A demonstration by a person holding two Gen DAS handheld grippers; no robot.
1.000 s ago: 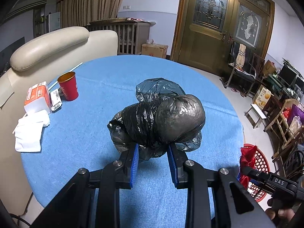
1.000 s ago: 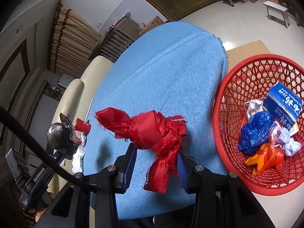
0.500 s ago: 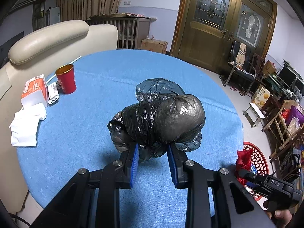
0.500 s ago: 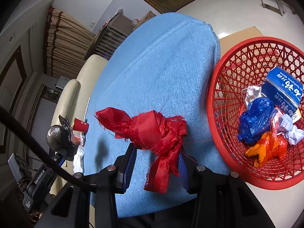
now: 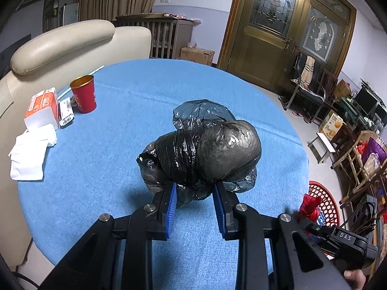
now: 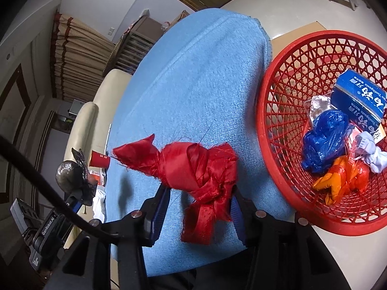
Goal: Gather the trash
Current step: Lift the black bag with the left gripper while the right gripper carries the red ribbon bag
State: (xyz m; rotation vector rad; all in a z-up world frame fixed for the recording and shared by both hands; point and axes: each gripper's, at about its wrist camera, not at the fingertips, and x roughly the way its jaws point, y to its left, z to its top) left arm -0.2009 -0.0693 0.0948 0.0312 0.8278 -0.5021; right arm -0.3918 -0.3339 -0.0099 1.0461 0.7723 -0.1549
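My left gripper (image 5: 194,188) is shut on a crumpled black plastic bag (image 5: 205,154) and holds it above the blue table (image 5: 135,101). My right gripper (image 6: 199,193) is shut on a knotted red ribbon bundle (image 6: 193,166), held over the table's edge (image 6: 241,91) beside the red mesh basket (image 6: 285,55). The basket stands on the floor and holds a blue toothpaste box (image 6: 358,96), a blue bag (image 6: 324,140), an orange wad (image 6: 338,181) and white scraps. The left gripper with the black bag also shows in the right wrist view (image 6: 70,176). The red bundle and basket show in the left wrist view (image 5: 312,205).
A red cup (image 5: 83,94), a tissue pack (image 5: 41,108), a small barcoded packet (image 5: 65,114) and white tissues (image 5: 30,154) lie at the table's left side. A cream sofa (image 5: 63,41) stands behind. Chairs and boxes (image 5: 333,123) crowd the right side of the room.
The right gripper has moved with the red bundle closer to the basket. The left gripper has lifted a little with the black bag.
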